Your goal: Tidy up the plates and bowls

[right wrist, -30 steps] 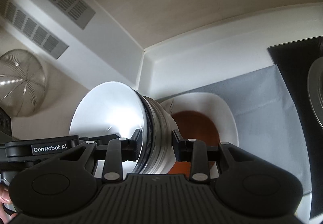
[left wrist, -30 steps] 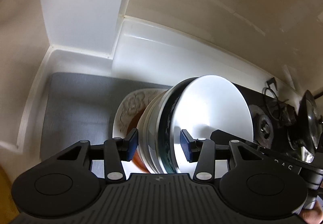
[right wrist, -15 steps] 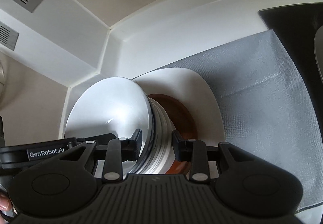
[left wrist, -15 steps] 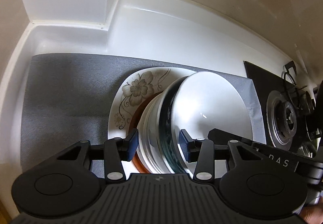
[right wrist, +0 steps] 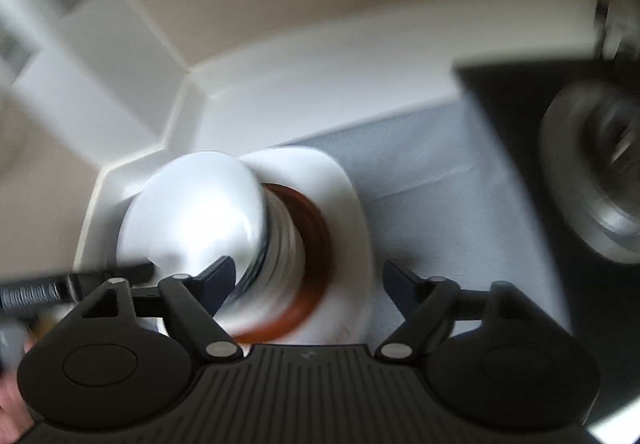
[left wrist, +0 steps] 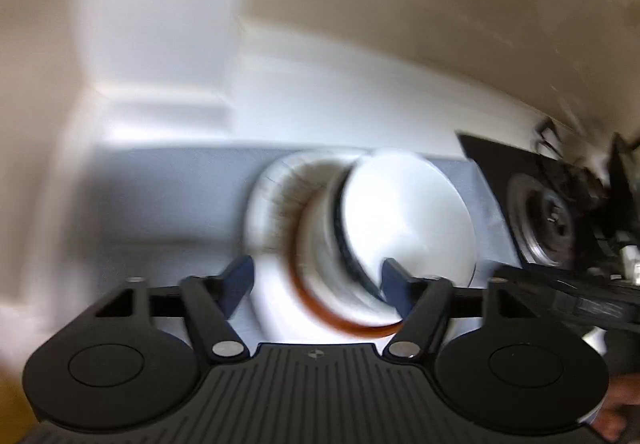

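Note:
A stack of bowls, white ones over an orange-brown one, sits on a white flowered plate on the grey mat. The frames are blurred by motion. My left gripper is open, its fingers spread on either side of the stack's near edge. In the right wrist view the stack of bowls and the plate show again. My right gripper is open, fingers wide apart around the stack's near side.
A black gas hob with a burner lies right of the mat; the burner also shows in the right wrist view. White counter walls close off the back and left. The other gripper's body reaches in from the right.
Both grippers have opened and let go of the bowl stack, which now rests on the plate. Both cameras are pulling back and blurred.

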### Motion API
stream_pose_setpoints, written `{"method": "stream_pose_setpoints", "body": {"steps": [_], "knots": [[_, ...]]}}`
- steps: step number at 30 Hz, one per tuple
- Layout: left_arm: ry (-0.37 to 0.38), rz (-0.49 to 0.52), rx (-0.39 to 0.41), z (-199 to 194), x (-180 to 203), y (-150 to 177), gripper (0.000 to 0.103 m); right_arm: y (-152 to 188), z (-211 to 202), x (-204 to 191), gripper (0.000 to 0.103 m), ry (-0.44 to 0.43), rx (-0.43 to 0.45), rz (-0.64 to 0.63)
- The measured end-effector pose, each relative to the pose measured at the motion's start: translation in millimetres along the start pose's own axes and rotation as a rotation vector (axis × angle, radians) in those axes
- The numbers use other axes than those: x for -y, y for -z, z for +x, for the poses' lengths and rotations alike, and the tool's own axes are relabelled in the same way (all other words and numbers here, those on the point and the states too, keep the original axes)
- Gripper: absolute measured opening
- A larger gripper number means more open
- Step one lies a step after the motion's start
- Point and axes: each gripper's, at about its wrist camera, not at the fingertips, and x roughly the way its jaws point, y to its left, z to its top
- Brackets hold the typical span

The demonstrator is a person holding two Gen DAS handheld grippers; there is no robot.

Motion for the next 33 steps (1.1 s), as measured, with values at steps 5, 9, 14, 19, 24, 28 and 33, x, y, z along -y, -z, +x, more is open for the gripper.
{"method": "stream_pose_setpoints", "body": {"steps": [5,9,14,19,24,28,33], "knots": [[-0.132,0.014,0.131,-125,47,33,0.093,45,-113,-32,0.103,-0.035,0.071,-0.144],[-0.190,-0.004,0.251,-212,115,68,0.103,68,-179,-47,0.103,-0.046,0.056,-0.222],[-0.206,-0.033,0.286,-275,190,106,0.102,83,-249,-45,0.103,-0.057,0.049,-0.237],[-0.336,-0.014,0.251,-299,246,141,0.101,102,-310,-37,0.103,0.030,0.116,-0.246],[-0.339,-0.071,0.198,-316,265,162,0.101,123,-344,-19,0.103,0.012,0.084,-0.234],[-0.367,-0.061,0.175,-328,281,178,0.101,138,-357,-6,0.103,-0.008,0.075,-0.224],[-0.411,-0.045,0.171,-339,295,195,0.101,155,-368,1,0.103,-0.013,0.078,-0.236]]}}
